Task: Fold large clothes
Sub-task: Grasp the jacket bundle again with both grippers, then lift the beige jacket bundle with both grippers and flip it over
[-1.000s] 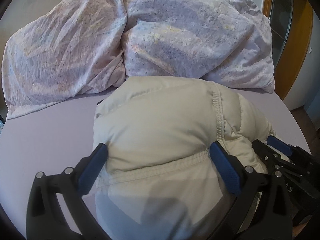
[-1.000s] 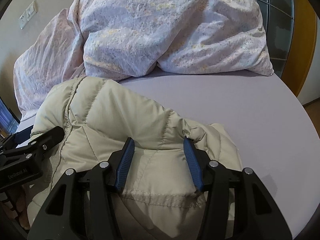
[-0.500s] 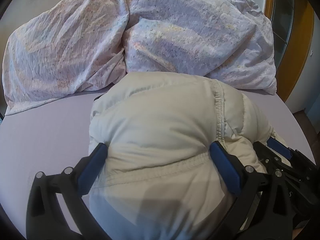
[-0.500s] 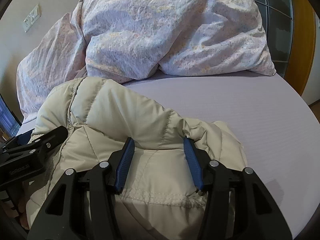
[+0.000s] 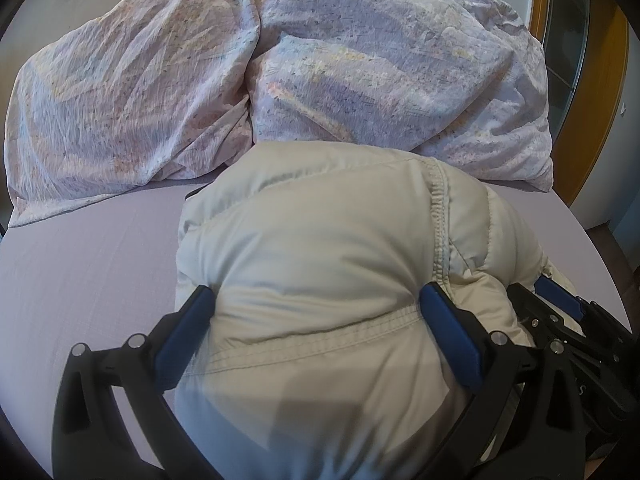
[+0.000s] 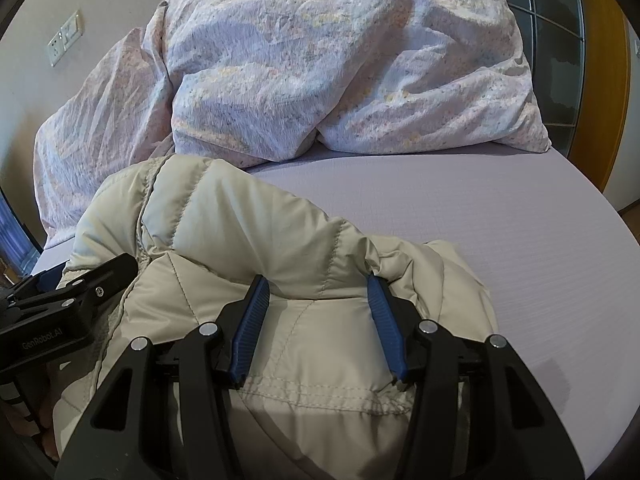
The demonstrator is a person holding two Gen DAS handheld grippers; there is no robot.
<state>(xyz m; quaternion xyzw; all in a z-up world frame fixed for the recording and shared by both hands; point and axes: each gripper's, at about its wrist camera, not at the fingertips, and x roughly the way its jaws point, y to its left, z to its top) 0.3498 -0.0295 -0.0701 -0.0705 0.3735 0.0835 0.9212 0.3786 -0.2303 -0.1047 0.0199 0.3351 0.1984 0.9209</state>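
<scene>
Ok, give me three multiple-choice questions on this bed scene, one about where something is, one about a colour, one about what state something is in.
1. Where does the crumpled duvet lie?
A. Beyond the jacket, at the far end of the bed
B. On the floor
C. Draped over the grippers

2. What colour is the puffy jacket?
A. Bright red
B. Beige
C. Black

3. What is the right gripper doing?
A. Hanging clear of everything
B. Gripping the duvet
C. Closed on a bunch of jacket fabric

Answers: 1 A, the duvet is heaped behind the jacket on the lilac sheet. 2 B, its quilted fabric is pale beige in both views. 3 C, jacket fabric fills the space between its blue pads; the left gripper likewise clasps the jacket.
</scene>
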